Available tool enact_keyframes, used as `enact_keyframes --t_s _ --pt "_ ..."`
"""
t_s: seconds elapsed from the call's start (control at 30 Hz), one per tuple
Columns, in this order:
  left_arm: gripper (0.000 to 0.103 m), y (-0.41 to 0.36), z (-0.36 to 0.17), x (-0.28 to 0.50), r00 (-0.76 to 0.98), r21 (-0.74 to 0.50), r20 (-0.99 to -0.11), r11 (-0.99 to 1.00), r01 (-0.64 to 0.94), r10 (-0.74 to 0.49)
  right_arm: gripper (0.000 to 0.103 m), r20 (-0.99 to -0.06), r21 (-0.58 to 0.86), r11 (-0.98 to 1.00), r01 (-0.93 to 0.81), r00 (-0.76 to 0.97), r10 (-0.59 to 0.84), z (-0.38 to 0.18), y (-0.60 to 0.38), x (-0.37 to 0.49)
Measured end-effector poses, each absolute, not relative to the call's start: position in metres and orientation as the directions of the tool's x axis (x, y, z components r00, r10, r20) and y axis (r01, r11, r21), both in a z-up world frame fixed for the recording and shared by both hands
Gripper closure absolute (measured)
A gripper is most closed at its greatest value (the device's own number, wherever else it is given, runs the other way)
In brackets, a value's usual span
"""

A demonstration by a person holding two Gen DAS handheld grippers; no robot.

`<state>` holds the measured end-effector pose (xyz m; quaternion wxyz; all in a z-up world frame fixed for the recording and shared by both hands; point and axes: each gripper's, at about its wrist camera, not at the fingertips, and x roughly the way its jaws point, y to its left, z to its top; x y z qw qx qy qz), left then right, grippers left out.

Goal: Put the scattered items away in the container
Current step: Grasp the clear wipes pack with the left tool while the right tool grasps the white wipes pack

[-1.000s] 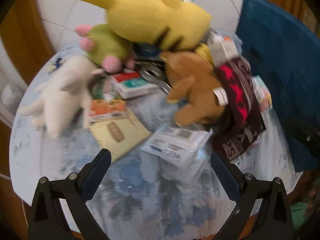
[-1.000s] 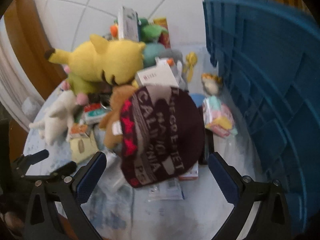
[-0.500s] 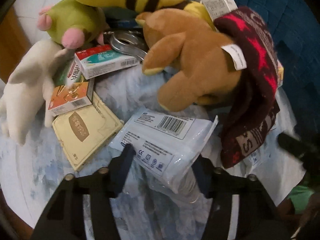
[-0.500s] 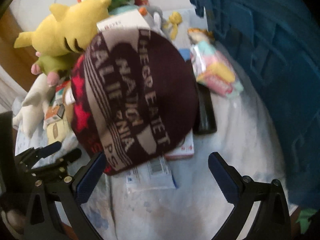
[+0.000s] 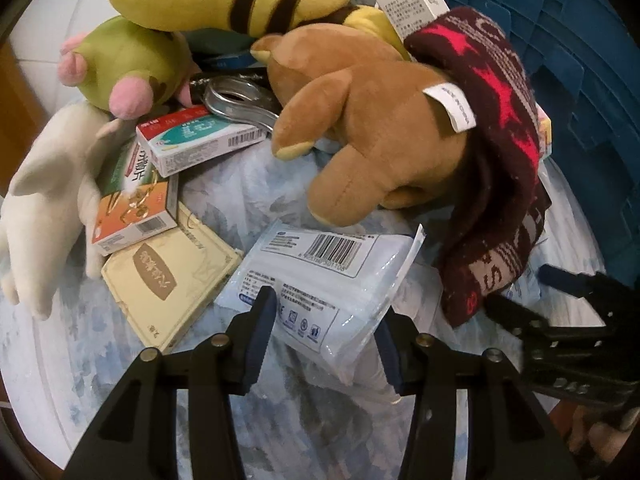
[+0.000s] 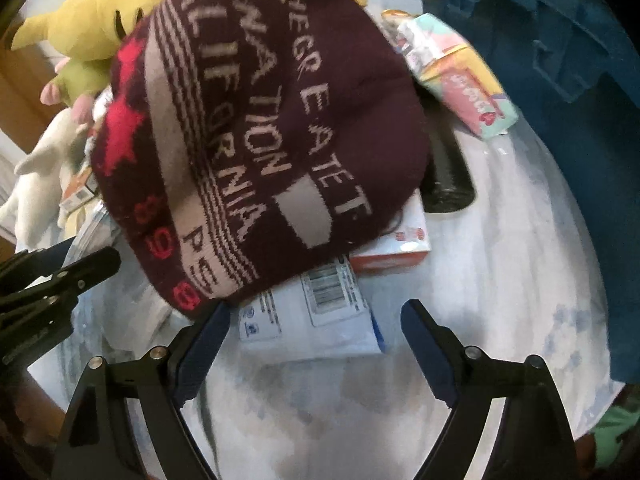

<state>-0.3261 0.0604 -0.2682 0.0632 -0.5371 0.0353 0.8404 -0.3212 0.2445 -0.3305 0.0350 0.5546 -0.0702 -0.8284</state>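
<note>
the left tongs (image 5: pixel 326 336) pinch a slippery white packet (image 5: pixel 320 280) on the table (image 5: pixel 280 420), the right tongs (image 6: pixel 314 330) spread under a hat (image 6: pixel 260 132) beside the blue crate (image 6: pixel 560 60); the film could slide free when lifted.

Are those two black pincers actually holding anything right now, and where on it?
The left tool pinches the white plastic packet across its near end. The right tool is open and holds nothing.
</note>
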Motion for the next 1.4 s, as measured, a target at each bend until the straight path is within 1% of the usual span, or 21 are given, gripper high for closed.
enact_keyframes --t_s 0.1,0.17,0.2,0.23,0.33,0.4,0.43,0.47,0.53,0.57,0.6,0.63,0.67,0.83,0.93,1.03,1.2,1.23,1.27,1.33,1.4 --pt "0.055 0.06 -0.261 -0.322 -0.42 0.003 -0.906 -0.99 -0.142 0.057 0.025 -0.908 0.111 -0.994 0.012 -0.406 -0.106 -0.33 0.236 -0.326" --pt "0.056 0.06 -0.257 -0.318 -0.421 0.011 -0.906 -0.99 -0.142 0.05 0.037 -0.908 0.087 -0.996 0.034 -0.408 -0.093 -0.329 0.231 -0.328" --pt "0.057 0.06 -0.256 -0.316 -0.422 0.016 -0.905 -0.99 -0.143 0.046 0.04 -0.909 0.083 -0.996 0.043 -0.406 -0.093 -0.327 0.229 -0.328" --pt "0.061 0.059 -0.253 -0.312 -0.421 0.012 -0.906 -0.99 -0.144 0.05 0.044 -0.911 0.087 -0.995 0.046 -0.402 -0.098 -0.326 0.229 -0.327" --pt "0.062 0.056 -0.246 -0.304 -0.426 0.021 -0.904 -0.99 -0.142 0.042 0.044 -0.913 0.104 -0.993 0.049 -0.391 -0.115 -0.324 0.231 -0.323" --pt "0.062 0.055 -0.242 -0.3 -0.427 0.023 -0.903 -0.989 -0.143 0.041 0.042 -0.91 0.11 -0.993 0.048 -0.396 -0.12 -0.323 0.231 -0.322" --pt "0.062 0.055 -0.24 -0.298 -0.427 0.024 -0.904 -0.989 -0.143 0.04 0.039 -0.909 0.113 -0.992 0.049 -0.398 -0.123 -0.322 0.231 -0.322" --pt "0.062 0.065 -0.253 -0.308 -0.428 0.025 -0.903 -0.989 -0.145 0.04 0.031 -0.909 0.115 -0.992 0.052 -0.398 -0.126 -0.322 0.231 -0.323" --pt "0.062 0.067 -0.281 -0.33 -0.428 0.028 -0.902 -0.984 -0.177 0.051 0.026 -0.908 0.094 -0.994 0.063 -0.404 -0.111 -0.322 0.226 -0.323" --pt "0.062 0.067 -0.295 -0.341 -0.427 0.029 -0.902 -0.981 -0.194 0.058 0.027 -0.908 0.081 -0.994 0.069 -0.407 -0.102 -0.322 0.224 -0.323" --pt "0.064 0.068 -0.297 -0.342 -0.433 0.033 -0.899 -0.98 -0.196 0.057 0.03 -0.908 0.08 -0.995 0.068 -0.408 -0.101 -0.32 0.224 -0.321" --pt "0.067 0.069 -0.296 -0.341 -0.441 0.036 -0.896 -0.98 -0.194 0.054 0.042 -0.908 0.084 -0.994 0.064 -0.407 -0.103 -0.317 0.226 -0.318" --pt "0.07 0.07 -0.296 -0.34 -0.449 0.04 -0.892 -0.98 -0.193 0.052 0.044 -0.908 0.089 -0.994 0.06 -0.406 -0.105 -0.314 0.228 -0.316" --pt "0.077 0.065 -0.272 -0.332 -0.497 0.019 -0.865 -0.984 -0.175 0.071 0.045 -0.908 0.11 -0.993 0.04 -0.402 -0.117 -0.3 0.237 -0.302" --pt "0.077 0.061 -0.253 -0.327 -0.529 0.005 -0.844 -0.985 -0.171 0.088 0.046 -0.901 0.125 -0.992 0.028 -0.416 -0.126 -0.283 0.242 -0.293" --pt "0.077 0.055 -0.232 -0.319 -0.553 -0.023 -0.825 -0.984 -0.176 0.118 0.046 -0.883 0.129 -0.991 0.021 -0.453 -0.124 -0.254 0.245 -0.282" --pt "0.077 0.048 -0.212 -0.322 -0.598 -0.044 -0.787 -0.98 -0.192 0.152 0.046 -0.828 0.16 -0.987 0.032 -0.54 -0.152 -0.209 0.236 -0.27" --pt "0.077 0.048 -0.208 -0.322 -0.608 -0.048 -0.778 -0.98 -0.195 0.159 0.052 -0.813 0.166 -0.985 0.04 -0.56 -0.159 -0.2 0.229 -0.267" --pt "0.077 0.049 -0.207 -0.321 -0.62 -0.049 -0.767 -0.979 -0.196 0.163 0.066 -0.799 0.165 -0.985 0.048 -0.579 -0.163 -0.194 0.22 -0.265" --pt "0.077 0.047 -0.196 -0.315 -0.634 -0.046 -0.756 -0.98 -0.195 0.162 0.067 -0.781 0.152 -0.986 0.063 -0.604 -0.159 -0.186 0.21 -0.267" --pt "0.077 0.047 -0.188 -0.315 -0.639 -0.041 -0.753 -0.98 -0.195 0.159 0.067 -0.793 0.13 -0.99 0.058 -0.593 -0.139 -0.184 0.203 -0.272"
